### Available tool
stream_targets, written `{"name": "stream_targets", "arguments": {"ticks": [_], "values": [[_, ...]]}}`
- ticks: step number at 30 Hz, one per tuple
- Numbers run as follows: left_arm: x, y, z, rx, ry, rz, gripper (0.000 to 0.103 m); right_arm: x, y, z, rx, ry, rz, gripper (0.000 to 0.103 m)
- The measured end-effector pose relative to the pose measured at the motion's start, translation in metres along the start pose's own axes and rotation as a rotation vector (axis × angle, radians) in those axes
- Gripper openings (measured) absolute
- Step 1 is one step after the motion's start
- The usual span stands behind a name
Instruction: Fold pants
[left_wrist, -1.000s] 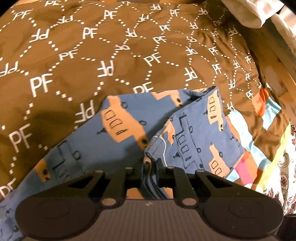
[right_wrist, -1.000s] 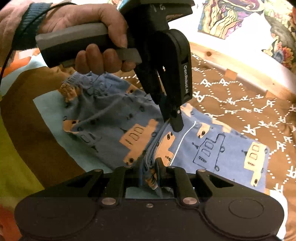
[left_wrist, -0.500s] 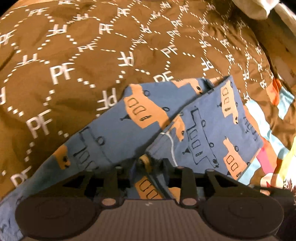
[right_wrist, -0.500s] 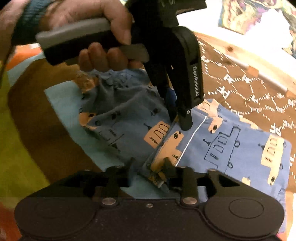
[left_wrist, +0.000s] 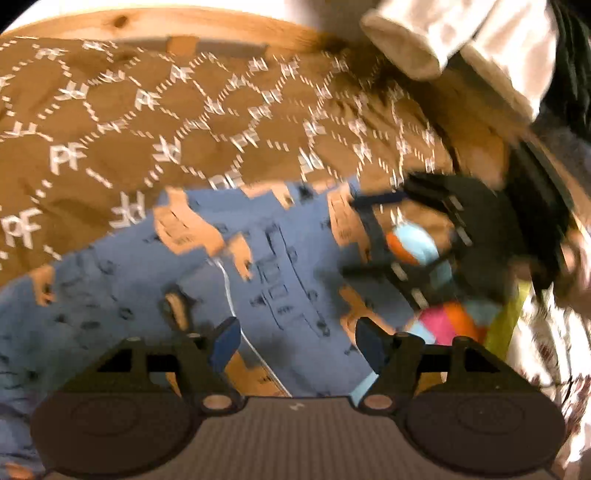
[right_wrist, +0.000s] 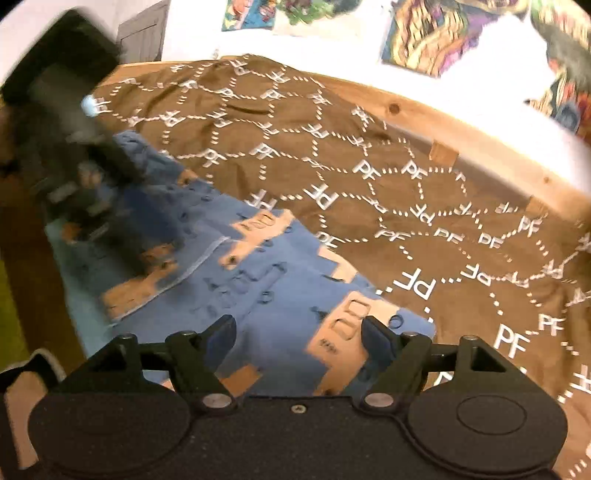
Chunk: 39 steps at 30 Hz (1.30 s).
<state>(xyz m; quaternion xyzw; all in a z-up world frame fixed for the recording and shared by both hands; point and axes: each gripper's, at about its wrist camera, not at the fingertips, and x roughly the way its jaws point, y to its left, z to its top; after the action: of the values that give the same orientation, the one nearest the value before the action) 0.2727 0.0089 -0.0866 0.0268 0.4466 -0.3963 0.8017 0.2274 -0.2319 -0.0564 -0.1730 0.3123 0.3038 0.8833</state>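
The blue pants (left_wrist: 288, 266) with orange vehicle prints are lying folded over on the brown bedspread (left_wrist: 110, 122) patterned with white "PF" letters, their edge reaching onto a multicoloured blanket (left_wrist: 447, 321). The left tongs (left_wrist: 295, 341) and right tongs (right_wrist: 298, 334) are both standing spread just above the fabric, having just been opening, with nothing pinched between the pads. In the left view the right tongs are showing as a dark blur, seemingly also spread, and the bed's wooden frame (right_wrist: 480, 122) is running behind the bedspread.
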Motion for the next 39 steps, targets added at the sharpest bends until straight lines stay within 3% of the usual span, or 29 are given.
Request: {"name": "stream_targets", "arguments": {"ticks": [2,6,8,10,13,18,22,27,30,35,39], "values": [[0.016,0.001,-0.009,0.005,0.06,0.04,0.073,0.021,-0.019,-0.003,0.043,0.07,-0.002,0.078],[0.015,0.002,-0.021,0.003,0.045,0.043,0.073,0.017,-0.04,-0.009,0.095,0.054,-0.025,0.079],[0.011,0.0,-0.021,0.0,0.058,0.056,0.078,0.001,-0.04,-0.009,0.111,0.041,-0.038,0.084],[0.01,-0.002,-0.023,0.004,0.07,0.104,0.086,-0.019,-0.03,-0.01,0.059,0.032,-0.024,0.084],[0.01,0.002,-0.029,-0.012,0.095,0.137,0.086,-0.036,-0.004,-0.019,-0.018,0.049,-0.045,0.09],[0.012,0.001,-0.028,-0.014,0.103,0.165,0.086,-0.02,0.032,-0.054,-0.168,0.122,-0.158,0.093],[0.015,-0.004,-0.029,-0.015,0.11,0.182,0.09,-0.029,0.026,-0.056,-0.102,0.09,-0.162,0.094],[0.014,-0.007,-0.03,-0.002,0.12,0.204,0.093,-0.045,0.028,-0.039,-0.154,-0.013,-0.195,0.101],[0.009,-0.01,-0.031,0.002,0.123,0.234,0.096,-0.033,0.029,-0.031,-0.188,-0.007,-0.237,0.101],[-0.025,-0.017,-0.051,-0.003,0.037,0.337,0.099,-0.013,0.027,-0.005,-0.186,-0.065,-0.276,0.102],[-0.063,-0.018,-0.081,-0.061,-0.159,0.55,0.099,0.005,0.032,0.029,-0.142,-0.123,-0.213,0.102]]}}
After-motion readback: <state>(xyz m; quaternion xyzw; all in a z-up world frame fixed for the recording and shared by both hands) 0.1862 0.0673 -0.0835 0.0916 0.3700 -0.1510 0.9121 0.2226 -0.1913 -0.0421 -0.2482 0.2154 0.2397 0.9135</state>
